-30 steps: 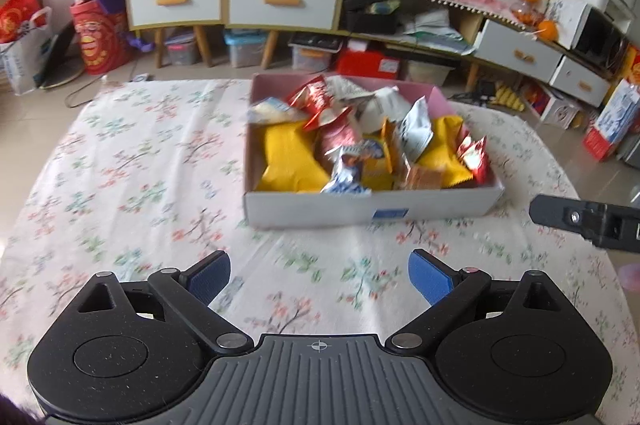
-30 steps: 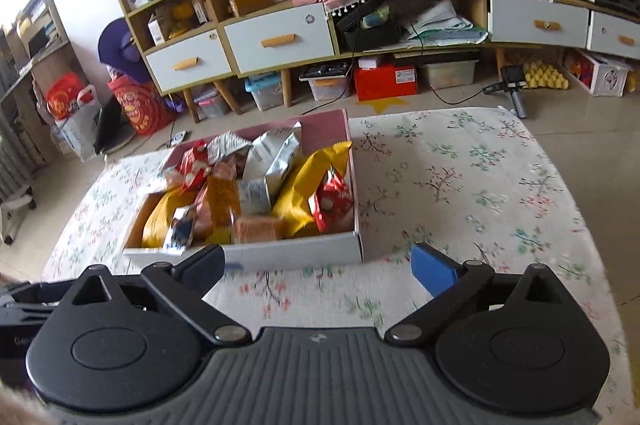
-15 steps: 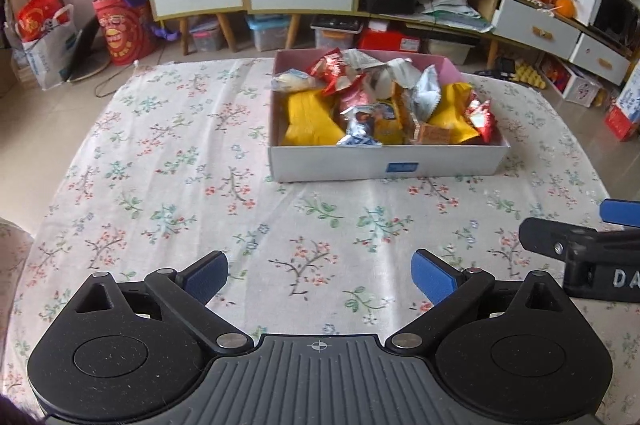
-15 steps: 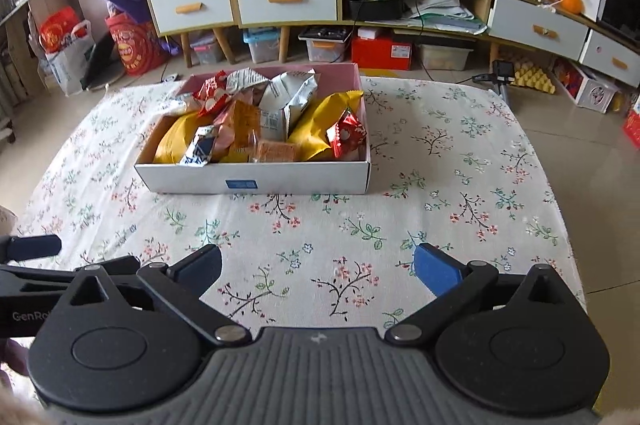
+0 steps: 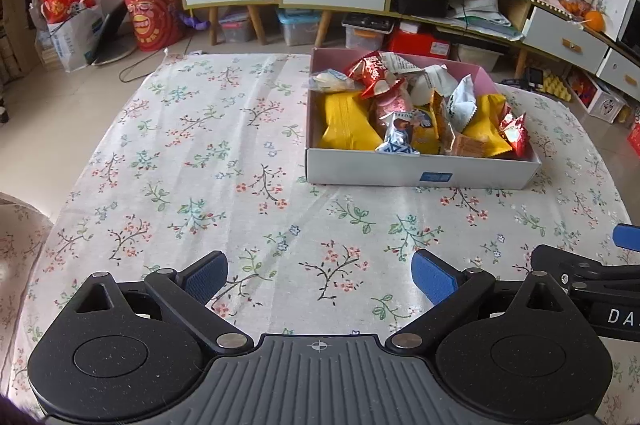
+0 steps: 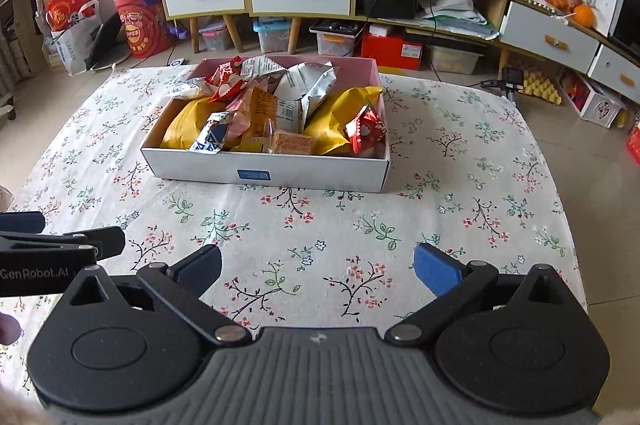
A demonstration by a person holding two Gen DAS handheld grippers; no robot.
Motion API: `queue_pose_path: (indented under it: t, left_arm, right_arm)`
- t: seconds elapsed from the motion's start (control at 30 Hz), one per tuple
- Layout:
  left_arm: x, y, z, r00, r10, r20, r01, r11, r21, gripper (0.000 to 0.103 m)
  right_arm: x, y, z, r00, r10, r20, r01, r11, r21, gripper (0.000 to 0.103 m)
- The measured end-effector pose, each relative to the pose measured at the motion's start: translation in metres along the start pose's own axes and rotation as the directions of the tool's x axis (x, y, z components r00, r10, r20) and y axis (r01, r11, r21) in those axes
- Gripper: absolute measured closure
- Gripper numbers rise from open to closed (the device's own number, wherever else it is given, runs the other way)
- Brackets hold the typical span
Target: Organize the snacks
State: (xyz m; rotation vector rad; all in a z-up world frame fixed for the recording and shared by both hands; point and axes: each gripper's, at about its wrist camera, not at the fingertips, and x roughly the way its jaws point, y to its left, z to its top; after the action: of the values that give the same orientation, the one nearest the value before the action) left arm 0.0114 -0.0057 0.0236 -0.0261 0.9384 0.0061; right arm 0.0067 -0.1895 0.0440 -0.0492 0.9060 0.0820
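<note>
Snacks all sit heaped in the box toward the table's far edge; none lie loose. Left gripper and right gripper both released, empty, near edge. Judged: task nearly complete.

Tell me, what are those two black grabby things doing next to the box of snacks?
A person holds a gripper in each hand to tidy snacks. Right now the left gripper and the right gripper both hover over the flowered tablecloth with jaws wide open, holding nothing. All the snack packets that show are piled inside the white box farther along the table. No packets show lying loose on the cloth, so the tidying looks about finished.
</note>
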Motion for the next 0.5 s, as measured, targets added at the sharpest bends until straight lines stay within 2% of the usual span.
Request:
queue_pose_path:
  t: [0.5]
  left_arm:
    - [-0.005,-0.015,0.0,0.999,0.029,0.03,-0.03,0.999,0.043,0.003]
  right_arm:
    - [0.001,-0.007,-0.001,0.999,-0.041,0.004,0.041,0.999,0.008,0.0]
